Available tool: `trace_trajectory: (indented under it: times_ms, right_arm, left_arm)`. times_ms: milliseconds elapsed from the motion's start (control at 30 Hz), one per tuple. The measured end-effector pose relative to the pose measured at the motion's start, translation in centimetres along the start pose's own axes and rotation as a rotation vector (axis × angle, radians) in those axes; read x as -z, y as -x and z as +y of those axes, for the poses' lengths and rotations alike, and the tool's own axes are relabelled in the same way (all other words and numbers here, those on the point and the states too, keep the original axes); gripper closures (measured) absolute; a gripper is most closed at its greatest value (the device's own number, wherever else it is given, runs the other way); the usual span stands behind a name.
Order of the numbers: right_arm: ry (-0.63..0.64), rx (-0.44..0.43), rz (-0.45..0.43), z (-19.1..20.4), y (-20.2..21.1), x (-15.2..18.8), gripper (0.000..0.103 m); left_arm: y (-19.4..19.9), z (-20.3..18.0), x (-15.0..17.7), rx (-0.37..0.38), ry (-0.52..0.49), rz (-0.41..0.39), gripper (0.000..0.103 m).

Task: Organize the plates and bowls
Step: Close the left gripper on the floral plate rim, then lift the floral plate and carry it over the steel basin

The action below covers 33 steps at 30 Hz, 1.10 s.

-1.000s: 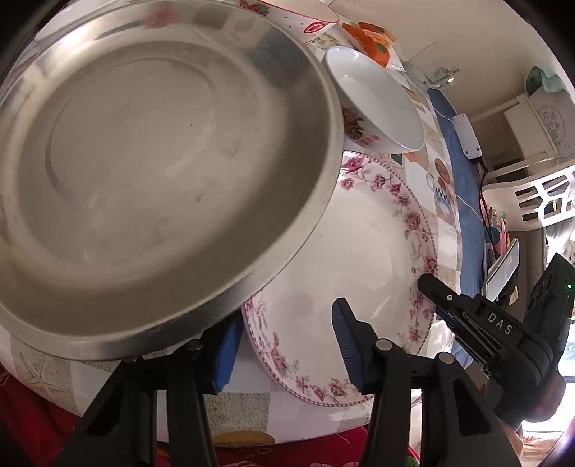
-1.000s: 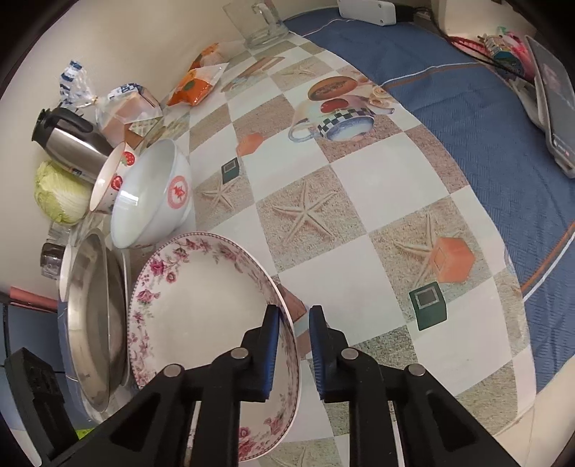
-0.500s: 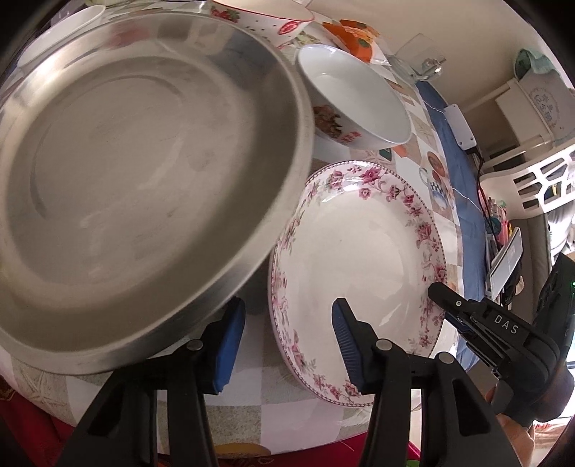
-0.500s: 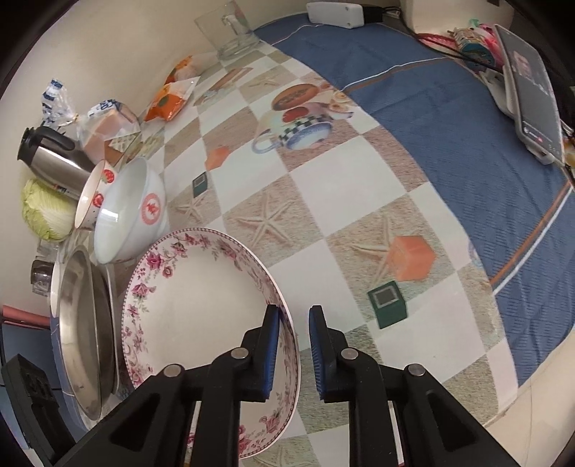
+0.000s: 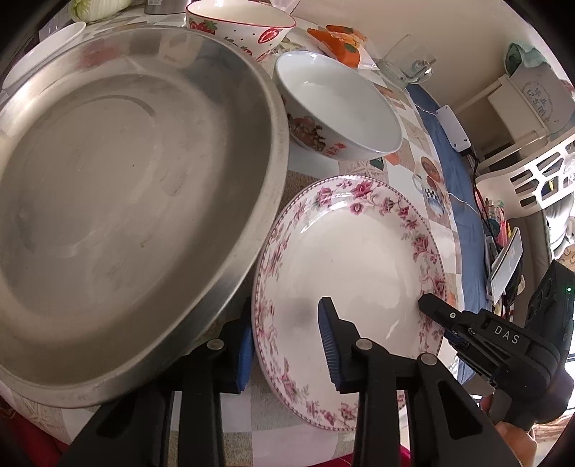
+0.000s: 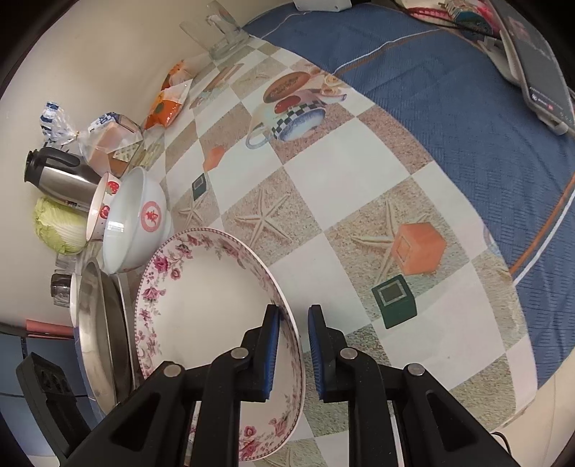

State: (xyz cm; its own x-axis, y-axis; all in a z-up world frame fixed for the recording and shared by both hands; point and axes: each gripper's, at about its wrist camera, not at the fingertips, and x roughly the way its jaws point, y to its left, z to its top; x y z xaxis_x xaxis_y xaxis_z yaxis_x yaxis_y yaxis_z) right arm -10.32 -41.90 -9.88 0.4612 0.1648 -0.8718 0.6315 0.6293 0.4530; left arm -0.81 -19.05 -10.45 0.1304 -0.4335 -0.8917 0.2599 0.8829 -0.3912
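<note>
A white plate with a pink flower border (image 5: 352, 258) lies on the checked tablecloth, its far-right rim raised a little. My right gripper (image 6: 294, 312) is shut on that rim and shows as a black jaw (image 5: 436, 319) in the left wrist view. My left gripper (image 5: 285, 323) straddles the plate's near-left rim and its jaws are closing, one pad under the rim, the other still above the plate face. A large steel plate (image 5: 125, 197) sits just left of it, touching neither gripper. Behind stand a white bowl (image 5: 341, 107) and a strawberry bowl (image 5: 240, 25).
Along the wall stand a steel kettle (image 6: 61, 176), a cabbage (image 6: 59, 230), a bread bag (image 6: 111, 143), orange packets (image 6: 167, 104) and a glass mug (image 6: 222, 36). A small white dish (image 5: 46, 46) lies beyond the steel plate. A phone (image 6: 539, 72) rests on the blue cloth (image 6: 449, 107).
The flowered plate has slid right, out from under the steel plate, with the right gripper still on its rim. The left gripper's jaws have narrowed around its near-left rim.
</note>
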Motion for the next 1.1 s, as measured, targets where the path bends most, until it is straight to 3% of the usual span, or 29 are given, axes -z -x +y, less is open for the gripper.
trace_trajectory:
  times_ms: [333, 733, 1100]
  right_arm:
    - [0.028, 0.01, -0.008, 0.3, -0.1, 0.0, 0.085]
    - [0.003, 0.034, -0.037, -0.8, 0.9, -0.1, 0.086]
    - [0.027, 0.013, -0.096, -0.3, 2.6, 0.0, 0.086]
  left_arm:
    - [0.0, 0.6, -0.2, -0.013, 0.019, -0.022, 0.085]
    - [-0.1, -0.8, 0.2, 0.003, -0.049, -0.009, 0.086]
    - [1.5, -1.4, -0.1, 0.023, -0.098, -0.061, 0.086]
